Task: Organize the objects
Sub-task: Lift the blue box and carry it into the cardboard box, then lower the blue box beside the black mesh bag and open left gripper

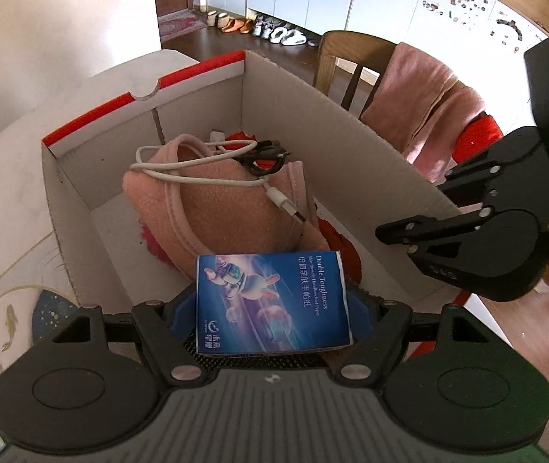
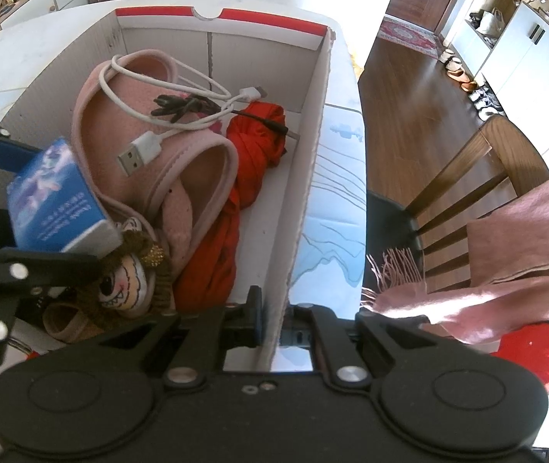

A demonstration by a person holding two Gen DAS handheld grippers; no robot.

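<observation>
Placement step: left hand-held gripper (image 1: 272,305) grasps tissue pack (image 1: 272,303) over box (image 1: 336,115); right hand-held gripper (image 2: 270,324) clenched on box wall. Next: lower, release.

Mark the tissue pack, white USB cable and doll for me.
tissue pack (image 1: 272,303), left wrist view, centre of its blue printed face.
white USB cable (image 2: 145,150), right wrist view, white plug housing by the metal USB end.
doll (image 2: 124,289), right wrist view, on its face.

one box (image 2: 305,177), two cables (image 2: 127,88), one doll (image 2: 124,285)
</observation>
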